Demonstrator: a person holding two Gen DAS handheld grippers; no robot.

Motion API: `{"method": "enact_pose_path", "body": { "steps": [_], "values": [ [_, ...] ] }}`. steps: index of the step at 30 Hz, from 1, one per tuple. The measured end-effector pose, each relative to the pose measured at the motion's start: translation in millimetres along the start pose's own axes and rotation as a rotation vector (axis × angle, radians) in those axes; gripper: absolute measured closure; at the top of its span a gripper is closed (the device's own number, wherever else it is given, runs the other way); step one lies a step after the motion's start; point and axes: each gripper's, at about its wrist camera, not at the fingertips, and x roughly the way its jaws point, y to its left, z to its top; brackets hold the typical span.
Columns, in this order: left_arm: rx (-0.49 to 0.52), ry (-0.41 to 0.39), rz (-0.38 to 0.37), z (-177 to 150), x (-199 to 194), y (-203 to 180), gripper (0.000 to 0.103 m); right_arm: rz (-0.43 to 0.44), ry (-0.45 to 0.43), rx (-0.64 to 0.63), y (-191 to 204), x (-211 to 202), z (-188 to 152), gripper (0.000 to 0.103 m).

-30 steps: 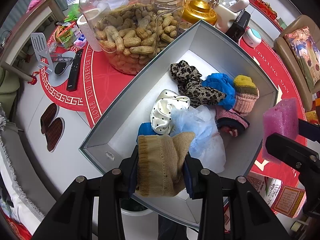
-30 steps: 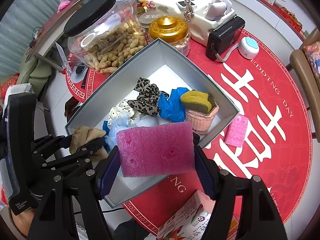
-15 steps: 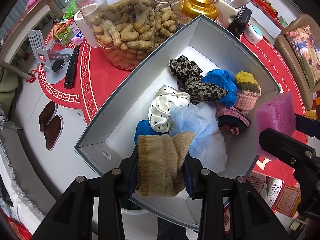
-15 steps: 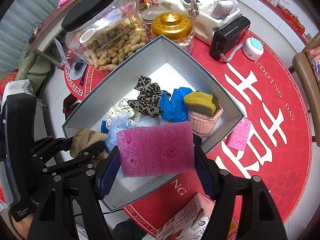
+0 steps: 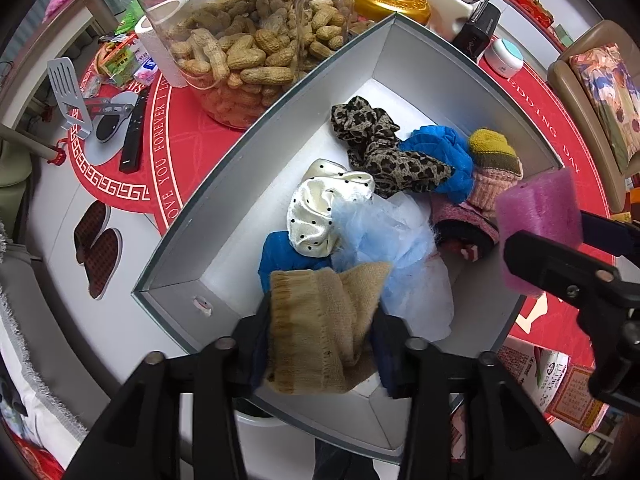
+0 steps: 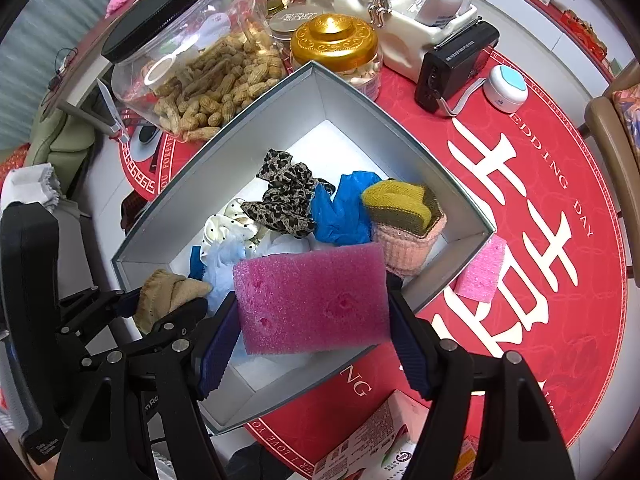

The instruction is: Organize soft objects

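Both full: left hand-held gripper (image 5: 320, 344) clamps tan sock (image 5: 320, 328), right (image 6: 312, 320) pink sponge (image 6: 312, 300)

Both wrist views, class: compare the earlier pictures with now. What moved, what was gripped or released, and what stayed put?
Both grippers have drifted slightly forward over the grey box; in the left view the pink sponge has edged inward over its rim. Nothing was gripped or released: the left gripper still clamps the tan sock, the right gripper the sponge. The box's contents and the second sponge on the cloth stayed put.
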Motion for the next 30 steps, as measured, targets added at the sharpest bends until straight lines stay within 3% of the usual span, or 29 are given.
{"method": "enact_pose_path", "body": {
  "steps": [1,4,7,9,11,12,17,19,21,23,24,30],
  "values": [
    [0.003,-0.001,-0.005,0,0,-1,0.050,-0.001,0.005,-0.002,0,1,0,0.028],
    [0.012,-0.001,-0.005,0,-1,-2,0.016,-0.004,0.017,-0.003,0,5,0,0.027],
    [-0.004,-0.011,-0.002,-1,-3,-1,0.014,-0.006,0.020,0.008,-2,5,1,0.022],
    [-0.006,0.007,0.012,-1,-1,-1,0.000,-0.006,0.022,0.014,-3,6,0,0.018],
    [0.012,0.020,0.048,-2,2,-3,0.000,0.005,0.019,0.027,-6,5,-2,0.012],
    [0.033,0.007,0.079,-3,1,-6,0.000,0.007,0.016,0.033,-7,5,-2,0.001],
    [0.082,-0.048,0.146,-8,-10,-17,0.000,0.004,-0.033,0.062,-9,-7,-7,0.000],
    [0.067,-0.104,0.224,-9,-23,-19,0.000,0.007,-0.055,0.063,-9,-16,-9,0.000],
    [0.050,-0.112,0.266,-7,-31,-18,0.000,-0.003,-0.078,0.057,-9,-25,-11,0.000],
    [0.018,-0.082,0.156,-6,-34,-11,0.000,-0.012,-0.089,0.048,-8,-34,-12,0.000],
    [0.006,-0.062,0.139,-4,-34,-7,0.000,-0.015,-0.090,0.044,-7,-37,-13,0.000],
    [-0.012,-0.064,0.162,-14,-46,-4,0.000,-0.017,-0.070,0.025,-3,-52,-19,0.000]
  ]
}}
